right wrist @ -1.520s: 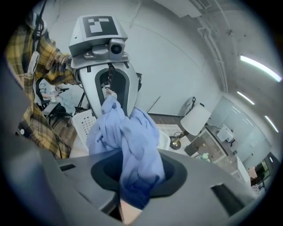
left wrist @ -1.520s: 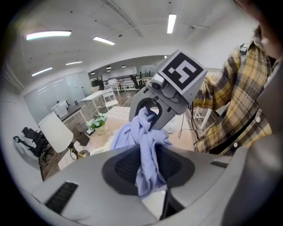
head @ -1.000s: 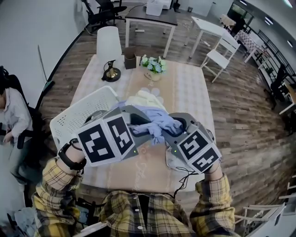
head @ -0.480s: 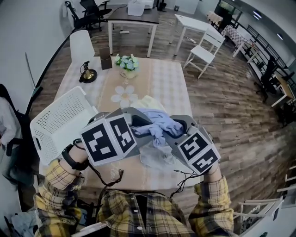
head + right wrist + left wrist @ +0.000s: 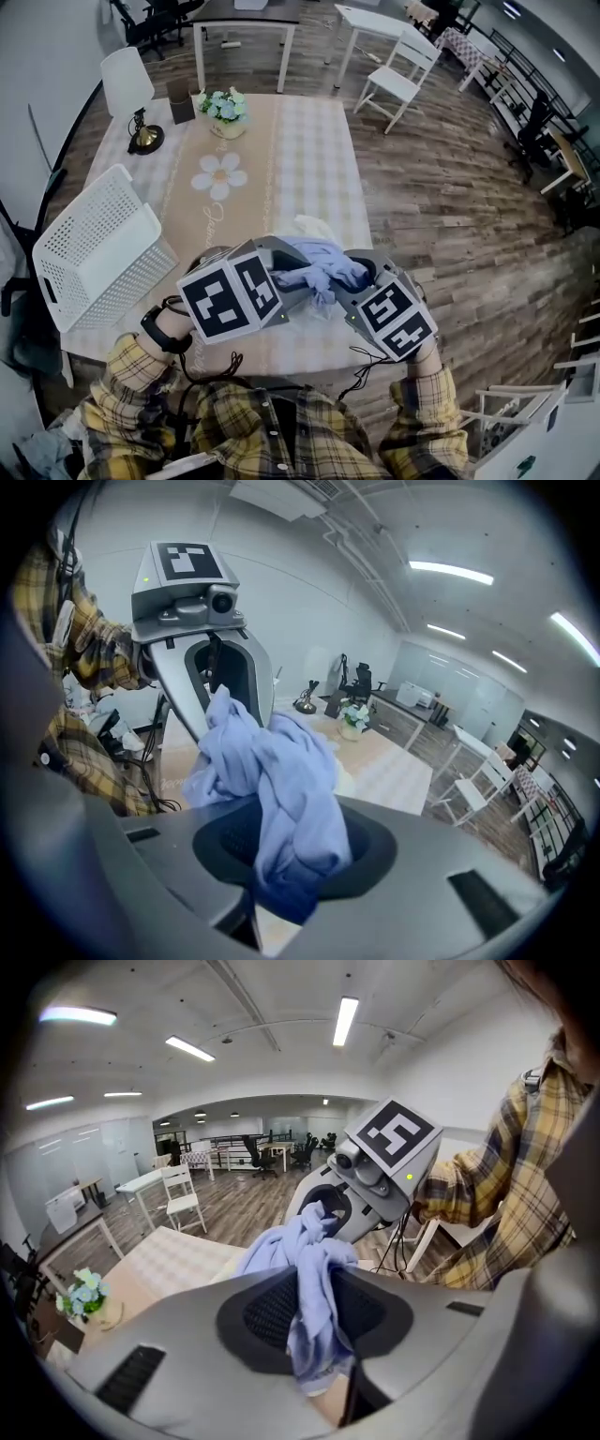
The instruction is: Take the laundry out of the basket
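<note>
Garment (image 5: 319, 267), blue, bunched: left gripper (image 5: 286, 279) and right gripper (image 5: 361, 277) both clamped on it, above table (image 5: 309, 159) near edge, well apart from basket (image 5: 94, 244) at left edge. Lower beside cream garment (image 5: 314, 228), then release both grips together.

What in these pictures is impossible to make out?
- Blue garment: bunched between the left tongs and right tongs in every view, so its type is unclear.
- Pale cloth: head view, mostly hidden behind the tongs.
- Laundry basket: head view shows only its outer walls; contents unseen.
</note>
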`<state>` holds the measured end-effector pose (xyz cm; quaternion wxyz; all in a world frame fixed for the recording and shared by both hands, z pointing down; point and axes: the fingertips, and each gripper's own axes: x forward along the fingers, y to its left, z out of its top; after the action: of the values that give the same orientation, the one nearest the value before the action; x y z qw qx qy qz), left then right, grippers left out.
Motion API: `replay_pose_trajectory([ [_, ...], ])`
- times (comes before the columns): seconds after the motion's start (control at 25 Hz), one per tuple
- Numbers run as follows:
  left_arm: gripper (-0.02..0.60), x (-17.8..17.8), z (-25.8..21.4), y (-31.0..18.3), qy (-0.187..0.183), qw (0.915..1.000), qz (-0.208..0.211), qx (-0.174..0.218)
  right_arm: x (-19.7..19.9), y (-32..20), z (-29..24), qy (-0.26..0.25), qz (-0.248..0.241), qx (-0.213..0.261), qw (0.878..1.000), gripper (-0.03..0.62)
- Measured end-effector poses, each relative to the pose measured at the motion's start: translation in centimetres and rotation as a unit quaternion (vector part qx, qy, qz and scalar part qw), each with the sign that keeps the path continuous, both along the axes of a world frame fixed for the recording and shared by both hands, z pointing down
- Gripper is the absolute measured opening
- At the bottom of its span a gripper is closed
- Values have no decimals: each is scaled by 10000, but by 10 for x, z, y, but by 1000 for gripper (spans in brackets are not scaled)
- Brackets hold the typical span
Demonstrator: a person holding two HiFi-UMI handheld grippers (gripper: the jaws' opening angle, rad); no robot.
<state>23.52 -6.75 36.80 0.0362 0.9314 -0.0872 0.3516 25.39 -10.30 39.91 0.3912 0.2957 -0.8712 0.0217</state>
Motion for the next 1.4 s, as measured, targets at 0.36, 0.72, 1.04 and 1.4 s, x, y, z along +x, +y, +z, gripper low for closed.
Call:
replay_pose_trajectory([
  [0.36, 125, -7, 77, -7, -210, 9980, -111, -591, -3, 0, 81, -182, 264, -711, 9970, 149],
  [0.72, 150, -22, 148, -8, -276, 9907, -411, -1271, -17, 8, 158, -218, 350, -1614, 9860, 158],
  [1.04, 161, -32, 197, -9, -408, 9840, -747, -1566, -27, 6, 209, -407, 411, -1993, 9782, 161],
  [1.4, 164, -36, 215, -15, -385, 9772, -996, -1835, -34, -5, 217, -418, 472, -2105, 9756, 169],
])
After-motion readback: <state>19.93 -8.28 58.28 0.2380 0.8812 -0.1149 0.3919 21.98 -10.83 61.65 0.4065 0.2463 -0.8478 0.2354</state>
